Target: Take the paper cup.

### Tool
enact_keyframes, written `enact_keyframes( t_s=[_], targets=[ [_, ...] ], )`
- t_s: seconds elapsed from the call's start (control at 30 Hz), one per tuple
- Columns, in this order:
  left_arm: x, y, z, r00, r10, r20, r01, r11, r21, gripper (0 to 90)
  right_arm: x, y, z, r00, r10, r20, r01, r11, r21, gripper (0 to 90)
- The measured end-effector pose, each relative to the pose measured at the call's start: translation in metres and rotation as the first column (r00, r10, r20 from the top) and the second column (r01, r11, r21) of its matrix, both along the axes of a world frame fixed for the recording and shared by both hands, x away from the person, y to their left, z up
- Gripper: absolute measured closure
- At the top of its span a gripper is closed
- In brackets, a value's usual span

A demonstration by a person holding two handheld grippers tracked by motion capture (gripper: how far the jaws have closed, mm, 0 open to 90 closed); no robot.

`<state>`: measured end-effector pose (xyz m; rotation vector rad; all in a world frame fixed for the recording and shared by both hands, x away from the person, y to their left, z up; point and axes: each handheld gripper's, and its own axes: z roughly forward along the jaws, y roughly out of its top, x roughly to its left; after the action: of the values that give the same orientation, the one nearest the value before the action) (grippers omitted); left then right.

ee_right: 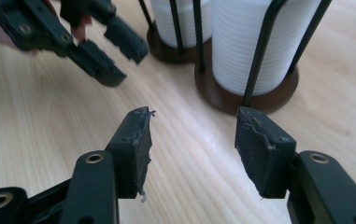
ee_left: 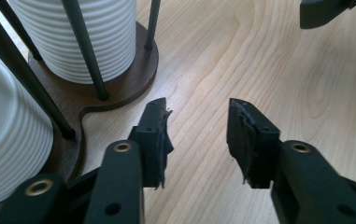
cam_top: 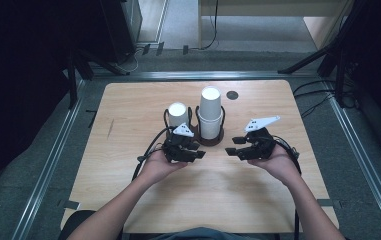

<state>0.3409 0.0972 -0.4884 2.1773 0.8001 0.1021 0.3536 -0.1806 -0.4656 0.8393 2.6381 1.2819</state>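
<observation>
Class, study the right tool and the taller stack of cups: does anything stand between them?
Yes: thin black rods stand around the taller cup stack, including the side facing the right tool. The table between them is bare.

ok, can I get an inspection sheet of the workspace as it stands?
Surface: wooden table, no spills or damage seen.
Job's things: cup holder with a shorter cup stack and a taller cup stack, both upright.
Clutter: one dark round disc near the far edge.
Grippers: left gripper and right gripper open, nothing between the jaws, near the holder.
Cables: left gripper cable lies on the table; floor cables to the right.
Surroundings: grey floor, metal rails, stand legs.
</observation>
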Motion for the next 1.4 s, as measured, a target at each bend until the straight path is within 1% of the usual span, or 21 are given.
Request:
enact_keyframes(
  t_s=[0.03,0.07,0.1,0.23,0.3,0.37,0.47,0.63,0.7,0.77,0.8,0.83,0.87,0.93,0.97,1.03,1.1,1.23,1.3,1.33,1.4],
  targets=[
    [0.001,0.000,0.001,1.0000,0.005,-0.001,-0.005,1.0000,-0.001,62.4,0.001,0.000,0.002,0.9999,-0.004,0.010,0.004,0.9999,0.012,45.8],
    [0.001,0.000,0.002,1.0000,0.006,-0.002,-0.006,1.0000,-0.003,65.0,0.002,0.000,0.005,0.9999,-0.007,0.007,0.007,0.9998,0.019,44.8],
    [0.002,-0.001,0.003,1.0000,0.009,0.000,-0.009,0.9999,-0.005,65.0,0.002,0.000,0.005,0.9999,-0.007,0.007,0.007,0.9998,0.019,44.8],
    [0.003,-0.004,0.008,0.9999,0.015,0.007,-0.014,0.9998,-0.010,68.0,0.004,-0.001,0.011,0.9999,-0.013,0.003,0.013,0.9998,0.014,43.3],
    [0.003,-0.006,0.010,0.9999,0.007,0.011,-0.007,0.9999,-0.015,68.4,0.005,-0.004,0.015,0.9999,-0.014,0.006,0.014,0.9998,0.011,41.5],
    [0.004,-0.010,0.012,0.9998,0.004,0.021,-0.004,1.0000,-0.001,69.6,0.007,-0.006,0.020,0.9999,-0.011,0.001,0.011,0.9999,0.005,39.5],
    [0.007,-0.012,0.013,0.9998,0.006,0.017,-0.006,0.9999,-0.012,70.4,0.010,-0.008,0.023,0.9998,-0.007,-0.016,0.007,1.0000,-0.002,39.1],
    [0.012,-0.013,0.015,0.9998,0.011,0.016,-0.010,0.9999,-0.010,72.0,0.019,-0.009,0.030,1.0000,-0.006,-0.006,0.006,0.9998,-0.019,39.1],
    [0.016,-0.013,0.016,0.9995,0.024,0.019,-0.023,0.9993,-0.030,73.3,0.022,-0.009,0.034,0.9999,-0.010,0.001,0.010,0.9998,-0.019,38.8],
    [0.021,-0.013,0.017,0.9995,0.031,0.003,-0.031,0.9986,-0.042,74.2,0.024,-0.009,0.036,0.9999,-0.010,0.003,0.010,0.9998,-0.017,38.6],
    [0.022,-0.013,0.018,0.9994,0.034,-0.002,-0.034,0.9986,-0.040,74.7,0.026,-0.009,0.038,0.9999,-0.008,0.008,0.008,0.9998,-0.015,38.1],
    [0.025,-0.014,0.020,0.9993,0.037,0.004,-0.037,0.9988,-0.031,76.4,0.030,-0.008,0.042,0.9999,-0.005,0.009,0.005,0.9999,-0.012,37.6],
    [0.025,-0.014,0.020,0.9993,0.037,0.004,-0.037,0.9988,-0.031,76.9,0.030,-0.008,0.042,0.9999,-0.005,0.009,0.005,0.9999,-0.012,37.6],
    [0.030,-0.014,0.023,0.9988,0.049,0.005,-0.048,0.9978,-0.045,78.7,0.036,-0.005,0.050,0.9999,0.000,0.015,0.001,0.9998,-0.018,37.3],
    [0.030,-0.014,0.023,0.9988,0.049,0.005,-0.048,0.9978,-0.045,79.5,0.036,-0.005,0.050,0.9999,0.000,0.015,0.001,0.9998,-0.018,37.3],
    [0.032,-0.013,0.024,0.9983,0.059,-0.004,-0.059,0.9965,-0.059,80.1,0.040,-0.002,0.056,0.9996,0.002,0.027,-0.002,0.9998,-0.018,37.3],
    [0.035,-0.014,0.026,0.9972,0.075,-0.003,-0.075,0.9954,-0.059,80.4,0.044,0.002,0.062,0.9995,0.007,0.032,-0.006,0.9997,-0.022,37.1],
    [0.038,-0.015,0.028,0.9959,0.090,-0.006,-0.090,0.9942,-0.058,84.4,0.050,0.006,0.068,0.9992,0.014,0.036,-0.013,0.9997,-0.023,36.7],
    [0.041,-0.017,0.029,0.9942,0.107,0.003,-0.107,0.9927,-0.056,86.7,0.054,0.009,0.074,0.9988,0.012,0.048,-0.010,0.9996,-0.025,36.6],
    [0.042,-0.017,0.029,0.9939,0.110,-0.003,-0.110,0.9922,-0.059,87.1,0.055,0.010,0.076,0.9987,0.008,0.051,-0.007,0.9998,-0.020,36.5],
    [0.043,-0.018,0.029,0.9940,0.109,0.001,-0.109,0.9925,-0.055,87.8,0.056,0.011,0.078,0.9986,0.009,0.051,-0.008,0.9998,-0.018,36.5]
  ],
)
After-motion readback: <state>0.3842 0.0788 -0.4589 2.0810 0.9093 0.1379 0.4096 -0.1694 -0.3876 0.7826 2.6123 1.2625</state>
